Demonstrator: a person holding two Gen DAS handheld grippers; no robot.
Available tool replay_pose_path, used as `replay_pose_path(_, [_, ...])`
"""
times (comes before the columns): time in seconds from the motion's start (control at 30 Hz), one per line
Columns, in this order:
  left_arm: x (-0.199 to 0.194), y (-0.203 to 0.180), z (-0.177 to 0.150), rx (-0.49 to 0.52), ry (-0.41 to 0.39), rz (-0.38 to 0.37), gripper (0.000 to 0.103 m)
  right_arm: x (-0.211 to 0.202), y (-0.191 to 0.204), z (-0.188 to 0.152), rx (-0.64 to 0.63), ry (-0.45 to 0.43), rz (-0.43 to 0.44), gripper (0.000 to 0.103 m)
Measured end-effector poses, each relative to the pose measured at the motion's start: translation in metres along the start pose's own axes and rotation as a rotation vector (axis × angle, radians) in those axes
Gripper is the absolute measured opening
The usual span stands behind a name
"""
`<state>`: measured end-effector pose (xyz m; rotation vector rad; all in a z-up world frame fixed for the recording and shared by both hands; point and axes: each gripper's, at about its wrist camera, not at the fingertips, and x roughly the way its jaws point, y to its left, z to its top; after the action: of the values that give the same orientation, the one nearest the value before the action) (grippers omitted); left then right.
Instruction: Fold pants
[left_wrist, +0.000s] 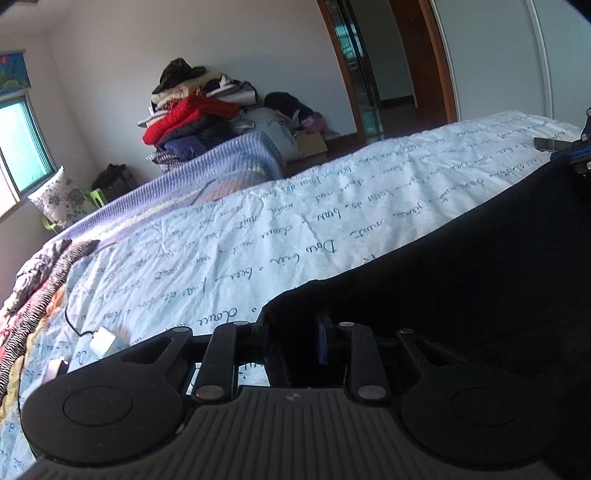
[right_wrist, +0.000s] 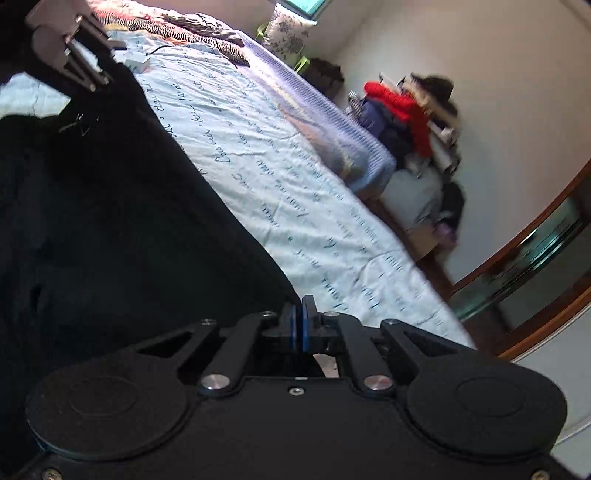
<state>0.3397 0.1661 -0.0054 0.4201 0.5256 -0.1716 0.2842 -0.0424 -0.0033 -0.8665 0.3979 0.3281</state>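
The bed (left_wrist: 258, 229), under its pale sheet printed with script, fills most of both views, and the black pants (right_wrist: 110, 192) lie stretched along your near edge of it, held between your two tools. No finished fold shows (the cloth is too dark to read its layers), so I judge you early in the task, with the carry-over and flattening left. Your right gripper (right_wrist: 298, 325) has its blue pads pressed together, seemingly pinching the pants' edge. Your left gripper (left_wrist: 295, 347) is buried in black fabric; it looks clenched on the pants, though the tips are hidden.
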Motion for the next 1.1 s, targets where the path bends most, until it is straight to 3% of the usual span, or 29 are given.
replay_pose_path(0.07, [-0.023,0.001,-0.005,0.03,-0.048,0.016,0.025,-0.036,0.01,0.002,-0.027,-0.058,-0.061,0.001])
replay_pose_path(0.17, [-0.057,0.011,-0.022,0.035,-0.055,-0.002,0.022,-0.094,0.029,-0.002,-0.031,-0.141,-0.069,0.002])
replay_pose_path(0.33, [-0.107,0.017,-0.07,0.014,-0.022,-0.016,0.02,-0.17,0.074,-0.019,-0.008,-0.215,0.048,0.002])
replay_pose_path(0.43, [-0.132,0.015,-0.098,-0.014,0.01,-0.009,0.014,-0.197,0.1,-0.031,0.007,-0.204,0.148,0.002])
replay_pose_path(0.47, [-0.14,0.015,-0.107,-0.025,0.019,-0.004,0.002,-0.202,0.107,-0.035,0.016,-0.192,0.183,0.002])
replay_pose_path(0.5, [-0.148,0.014,-0.115,-0.041,0.026,0.002,0.0,-0.207,0.114,-0.039,0.023,-0.182,0.207,0.002])
replay_pose_path(0.63, [-0.169,0.013,-0.14,-0.114,0.063,-0.015,0.0,-0.208,0.13,-0.055,0.045,-0.125,0.273,0.002])
replay_pose_path(0.77, [-0.178,0.01,-0.152,-0.108,0.092,-0.004,0.0,-0.212,0.134,-0.063,0.076,-0.086,0.312,0.002])
replay_pose_path(0.83, [-0.182,0.016,-0.152,-0.147,0.103,-0.022,0.002,-0.213,0.144,-0.066,0.026,-0.015,0.354,0.002])
replay_pose_path(0.87, [-0.182,0.019,-0.15,-0.17,0.113,-0.029,0.012,-0.211,0.15,-0.069,-0.012,0.04,0.382,0.002])
replay_pose_path(0.97, [-0.182,0.026,-0.146,-0.211,0.14,-0.017,0.026,-0.223,0.154,-0.064,-0.064,0.027,0.381,0.007])
replay_pose_path(1.1, [-0.18,0.03,-0.142,-0.221,0.162,0.055,0.032,-0.232,0.128,-0.014,0.161,-0.173,0.483,0.019])
